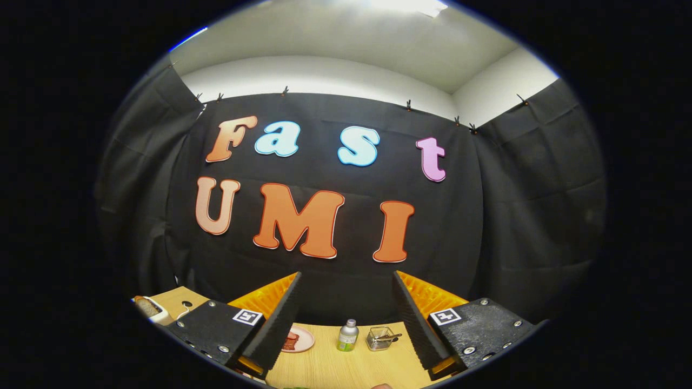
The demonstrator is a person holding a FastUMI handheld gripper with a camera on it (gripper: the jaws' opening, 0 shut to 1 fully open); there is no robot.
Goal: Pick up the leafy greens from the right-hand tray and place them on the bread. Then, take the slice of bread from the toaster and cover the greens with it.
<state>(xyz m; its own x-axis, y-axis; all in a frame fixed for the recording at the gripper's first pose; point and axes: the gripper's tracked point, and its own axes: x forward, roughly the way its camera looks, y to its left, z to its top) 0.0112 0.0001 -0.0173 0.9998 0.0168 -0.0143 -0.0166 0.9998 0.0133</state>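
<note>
Tongs [346,302] gape above table [330,367]; bottle [347,335] beyond, between fingers

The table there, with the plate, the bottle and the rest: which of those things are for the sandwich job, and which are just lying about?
For the job:
- pink plate with food on it, between the fingers
- toaster holding a bread slice, off beyond the left finger
- gripper, fingers apart, holding nothing

Lying about:
- small bottle
- wire basket
</note>
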